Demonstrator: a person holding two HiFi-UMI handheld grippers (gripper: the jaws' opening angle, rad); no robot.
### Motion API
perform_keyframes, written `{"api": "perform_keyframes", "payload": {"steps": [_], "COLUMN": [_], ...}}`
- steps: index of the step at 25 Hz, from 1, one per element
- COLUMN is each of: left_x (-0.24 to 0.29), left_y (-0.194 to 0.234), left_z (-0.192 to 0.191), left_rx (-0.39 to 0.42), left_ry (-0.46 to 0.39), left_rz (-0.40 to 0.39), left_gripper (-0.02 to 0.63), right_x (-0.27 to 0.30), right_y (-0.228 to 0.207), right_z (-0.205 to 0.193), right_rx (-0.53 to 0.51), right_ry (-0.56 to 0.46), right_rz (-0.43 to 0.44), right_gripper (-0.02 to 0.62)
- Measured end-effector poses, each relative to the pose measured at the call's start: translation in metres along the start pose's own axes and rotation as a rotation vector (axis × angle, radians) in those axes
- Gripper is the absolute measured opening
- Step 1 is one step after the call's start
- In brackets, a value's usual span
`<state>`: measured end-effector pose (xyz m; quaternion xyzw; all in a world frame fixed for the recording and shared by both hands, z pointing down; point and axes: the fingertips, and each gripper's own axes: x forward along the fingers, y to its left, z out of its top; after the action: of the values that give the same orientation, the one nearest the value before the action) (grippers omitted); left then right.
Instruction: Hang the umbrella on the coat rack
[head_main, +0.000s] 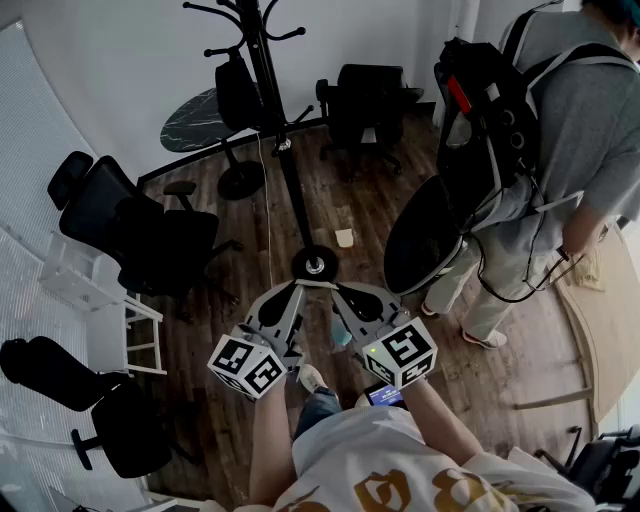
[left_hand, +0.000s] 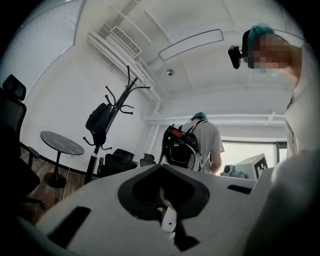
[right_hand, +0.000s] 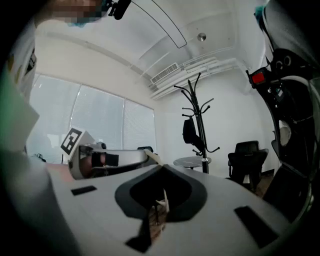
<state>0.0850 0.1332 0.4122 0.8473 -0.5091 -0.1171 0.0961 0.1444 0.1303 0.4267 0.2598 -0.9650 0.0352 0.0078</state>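
The left gripper (head_main: 297, 288) and right gripper (head_main: 336, 289) are being held facing the coat rack (head_main: 290, 180), fingers (head_main: 272, 308) clenched on nothing, needing opening first.

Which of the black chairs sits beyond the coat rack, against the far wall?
The armrest chair right of the round dark table, behind the coat rack. The headrest chair and the lower-left chair stand along the left side.

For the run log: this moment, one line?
left gripper shut, empty | right gripper shut, empty | dark item on coat rack
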Motion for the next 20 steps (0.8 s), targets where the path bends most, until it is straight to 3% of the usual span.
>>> {"api": "perform_keyframes", "payload": {"steps": [11, 20], "left_x": [-0.014, -0.033], "left_y": [-0.002, 0.013], "left_z": [0.008, 0.004], "left_rx": [0.015, 0.019], "left_ry": [-0.026, 0.003], "left_rz": [0.014, 0.064], "left_gripper": [0.018, 0.018], "right_x": [0.003, 0.021], "right_y": [0.020, 0.024], "right_z": [-0.006, -0.010], "right_rx": [0.027, 0.060], "right_ry": [0.003, 0.012], "right_rz": [0.034, 0.066], "right_gripper": [0.011, 0.011]}}
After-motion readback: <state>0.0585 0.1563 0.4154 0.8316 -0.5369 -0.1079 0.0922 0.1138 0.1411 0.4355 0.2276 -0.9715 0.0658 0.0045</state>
